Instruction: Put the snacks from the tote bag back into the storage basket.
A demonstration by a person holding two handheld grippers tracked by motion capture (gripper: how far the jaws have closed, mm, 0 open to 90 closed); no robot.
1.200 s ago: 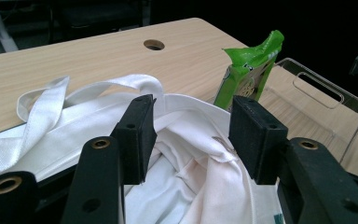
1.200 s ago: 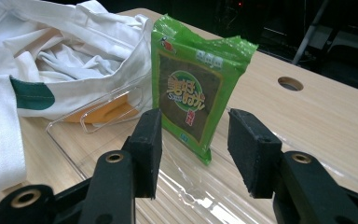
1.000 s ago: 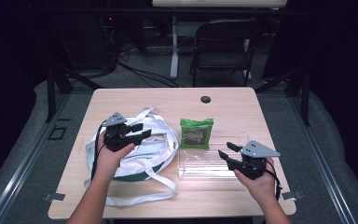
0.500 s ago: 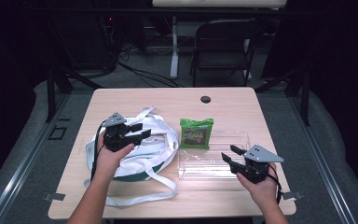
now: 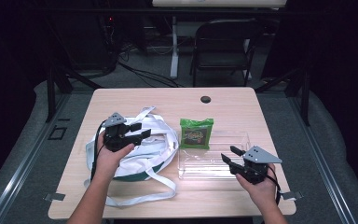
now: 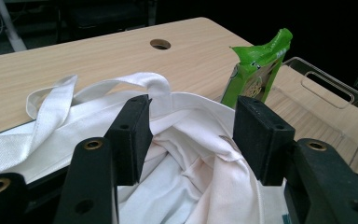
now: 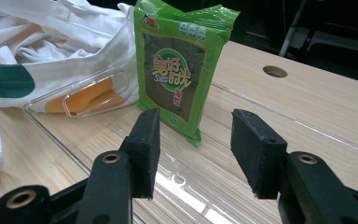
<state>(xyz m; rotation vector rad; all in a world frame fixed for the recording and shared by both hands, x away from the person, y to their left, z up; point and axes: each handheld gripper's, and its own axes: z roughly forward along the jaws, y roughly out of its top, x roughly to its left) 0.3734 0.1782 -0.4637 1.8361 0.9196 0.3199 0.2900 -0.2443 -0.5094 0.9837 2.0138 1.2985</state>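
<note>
Over the white cloth bag (image 5: pixel 140 140), left of centre in the high view, hovers the left gripper (image 5: pixel 139 131), jaws apart and just opened wider, nothing pinched between them. Seen from the left gripper view: crumpled bag cloth (image 6: pixel 186 154) lying below and between the two black jaws, pads not pressing on it, one strap looping across the upper left. Lower right of the high view: right gripper (image 5: pixel 230 155) low over the clear plastic tray (image 5: pixel 214 164), jaws also wide and just eased open, empty. In the right gripper view, top centre, leans a green snack packet (image 7: pixel 179 65), lower edge inside the tray (image 7: pixel 307 135), beyond the jaw tips and untouched. Same packet (image 5: pixel 196 133) at centre of the high view, against the tray's far edge, just beside the bag. Table (image 5: pixel 242 107) bare wood toward the top, small round hole (image 5: pixel 205 99) near its far edge.
</note>
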